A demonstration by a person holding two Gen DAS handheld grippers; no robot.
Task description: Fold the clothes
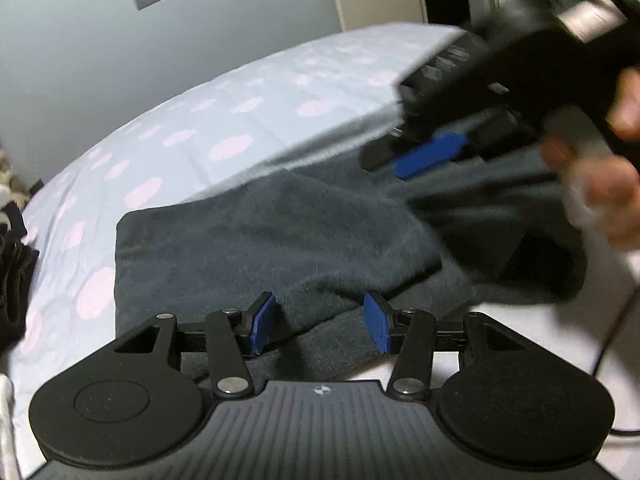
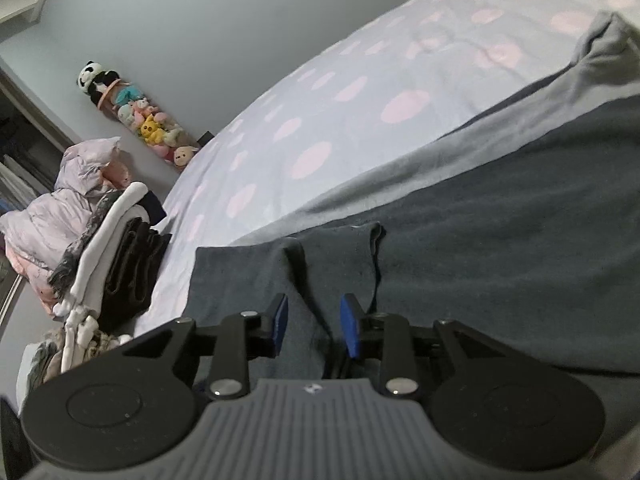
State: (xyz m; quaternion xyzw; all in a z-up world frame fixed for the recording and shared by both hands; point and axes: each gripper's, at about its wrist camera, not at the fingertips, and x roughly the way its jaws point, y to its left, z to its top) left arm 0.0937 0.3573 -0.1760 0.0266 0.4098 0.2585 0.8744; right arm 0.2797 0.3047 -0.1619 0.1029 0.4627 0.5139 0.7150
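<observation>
Ribbed grey plastic and two round black discs fill the bottom of both wrist views. Just past them my left claw (image 1: 320,326) stands spread, its flat blue pads wide apart, with a thick rolled edge of the dark grey garment (image 1: 260,240) lying between them; neither pad presses it. The cloth is fuzzy, fleece-like, and lies as a soft-cornered slab on the bed (image 1: 180,128), right at its near edge.

My right claw (image 2: 314,326) is also parted, a narrower gap, and a raised ridge of the same garment (image 2: 500,248) runs up between its blue pads (image 2: 349,330); whether they touch the cloth I cannot tell. Ahead of it the fabric shows two upright creases and a broad flat dark field stretching right. A paler grey layer (image 2: 520,120) borders it on the far side, bunched into a peak at the upper right.

From the left wrist view, the right claw (image 1: 430,152) shows blurred at upper right, black-bodied with a blue pad, low over the garment's bunched far end, my hand (image 1: 600,184) wrapped around its handle.

Beyond lies the smooth pale blue bedsheet (image 2: 320,92) with round pink dots. Off the bed's left edge sits a heap of clothes (image 2: 92,232), puffy pink and black, and further back a column of plush toys (image 2: 132,112) against the plain wall.
</observation>
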